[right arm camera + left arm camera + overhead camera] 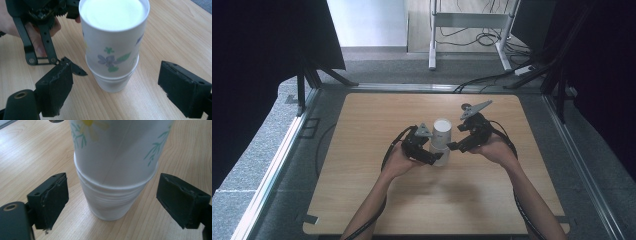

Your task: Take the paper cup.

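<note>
Jaws of the left gripper (112, 202) stand apart on either side of the lower paper cup (111, 202), one pad at about eight o'clock of it and the other at about four, with bare wood showing in each gap, so nothing is clamped. The right gripper (126, 87) is likewise parted, its pads flanking the stack without touching it. The stack stands upright near the middle of the wooden table (362, 210): an upper paper cup (113, 37) printed with flowers and leaves is nested in the lower, plain-looking one, whose rolled rim rings it just below. The step in hand looks like pulling the two apart, and to do it well I would have the left pads bite the lower cup below its rim, squarely and lightly enough not to crush the thin wall, while the right pads take the upper cup higher up on its printed wall, then lift straight up along the stack's axis with a small twist if it sticks. The left gripper view gives the seam between the cups and the ridged wall of the lower one. The right gripper view looks down at the upper cup's flat white top, with the other gripper and a hand at ten o'clock. The high view places the left gripper at seven o'clock of the stack and the right gripper at three.
</note>
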Demonstrator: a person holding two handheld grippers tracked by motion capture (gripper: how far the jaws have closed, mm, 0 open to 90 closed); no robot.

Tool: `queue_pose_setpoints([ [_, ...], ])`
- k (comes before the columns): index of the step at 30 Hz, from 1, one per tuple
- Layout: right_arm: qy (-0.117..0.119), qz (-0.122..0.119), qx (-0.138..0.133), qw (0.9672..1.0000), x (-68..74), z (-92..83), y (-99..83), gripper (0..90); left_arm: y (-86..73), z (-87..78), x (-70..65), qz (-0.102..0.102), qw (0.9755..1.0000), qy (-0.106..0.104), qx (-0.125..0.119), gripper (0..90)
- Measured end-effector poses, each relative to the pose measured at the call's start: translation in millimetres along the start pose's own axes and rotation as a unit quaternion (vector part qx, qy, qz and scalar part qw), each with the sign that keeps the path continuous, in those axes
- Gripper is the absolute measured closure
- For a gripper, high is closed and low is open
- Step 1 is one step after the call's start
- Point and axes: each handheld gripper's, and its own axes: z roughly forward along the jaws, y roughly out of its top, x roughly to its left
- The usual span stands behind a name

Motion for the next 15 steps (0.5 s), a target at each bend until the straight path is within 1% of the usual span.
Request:
queue_pose_setpoints([
  [7,-0.002,0.001,0.006,1.0,-1.4,2.9,10.9,13.0,1.5,3.4,1.8,-0.004,1.0,-0.002,-0.003,14.0],
  [12,-0.002,-0.003,0.008,1.0,-2.2,3.8,17.9,13.4,1.6,6.0,2.6,-0.008,0.9999,-0.004,-0.007,14.4],
  [15,-0.002,-0.004,0.011,0.9999,-2.3,5.3,22.9,13.7,1.2,7.1,3.0,-0.006,1.0,-0.004,-0.006,15.2],
])
